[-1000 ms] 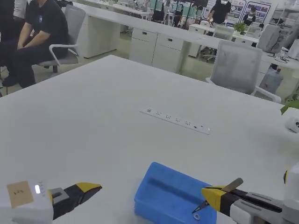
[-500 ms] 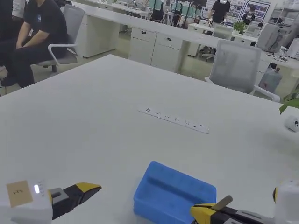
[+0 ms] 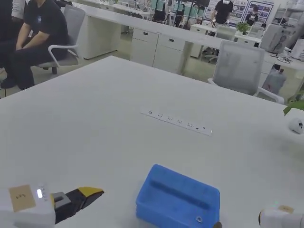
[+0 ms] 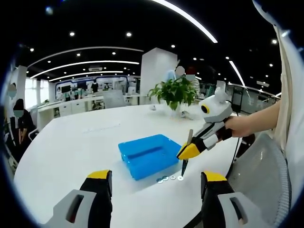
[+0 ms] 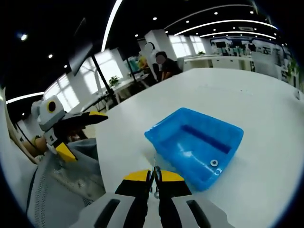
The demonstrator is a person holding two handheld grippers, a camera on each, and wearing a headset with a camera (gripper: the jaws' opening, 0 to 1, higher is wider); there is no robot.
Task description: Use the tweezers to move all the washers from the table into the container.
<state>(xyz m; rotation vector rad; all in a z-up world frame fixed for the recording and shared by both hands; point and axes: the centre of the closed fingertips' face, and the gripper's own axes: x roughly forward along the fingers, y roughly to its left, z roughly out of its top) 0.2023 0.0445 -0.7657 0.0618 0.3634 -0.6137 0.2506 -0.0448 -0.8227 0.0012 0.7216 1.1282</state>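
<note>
The fingers (image 5: 137, 176) of your right gripper (image 5: 156, 176) are shut on the tweezers (image 4: 190, 137); your left gripper (image 4: 156, 176) is wide open, empty. One washer (image 5: 214, 163) has just dropped into the container (image 5: 190, 140); the other washers (image 4: 169, 178) wait on the table (image 4: 71, 142) beside it.

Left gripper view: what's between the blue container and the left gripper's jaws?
A short row of washers on the table, close to the container, seen in the left gripper view.
</note>
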